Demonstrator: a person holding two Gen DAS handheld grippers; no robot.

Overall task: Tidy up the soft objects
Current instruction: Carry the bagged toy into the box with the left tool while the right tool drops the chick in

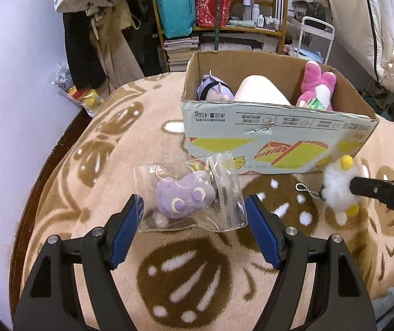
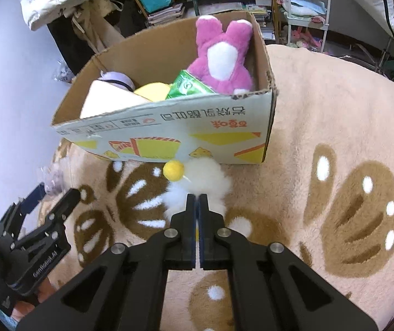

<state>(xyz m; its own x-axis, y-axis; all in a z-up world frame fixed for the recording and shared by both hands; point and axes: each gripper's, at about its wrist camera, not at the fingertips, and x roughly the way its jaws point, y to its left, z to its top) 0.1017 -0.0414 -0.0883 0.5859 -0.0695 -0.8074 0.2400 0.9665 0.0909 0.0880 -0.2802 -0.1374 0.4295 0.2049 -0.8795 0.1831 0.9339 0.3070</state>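
A purple soft toy (image 1: 183,195) in a clear zip bag (image 1: 224,193) lies on the patterned blanket, between the fingers of my open left gripper (image 1: 194,209). My right gripper (image 2: 197,201) is shut on a white fluffy duck keychain (image 2: 205,176) with a yellow beak, just in front of the cardboard box (image 2: 169,127). The duck (image 1: 337,184) and the right gripper's finger also show at the right in the left wrist view. The box (image 1: 279,135) holds a pink plush rabbit (image 2: 221,55), a purple plush (image 1: 213,88), a cream cushion (image 1: 260,88) and a green packet (image 2: 187,85).
The brown-and-cream blanket (image 2: 334,138) covers the surface. A wooden shelf (image 1: 219,5) with bags and books, hanging clothes (image 1: 94,27) and a white cart (image 2: 307,0) stand behind. The left gripper (image 2: 31,234) shows at the lower left in the right wrist view.
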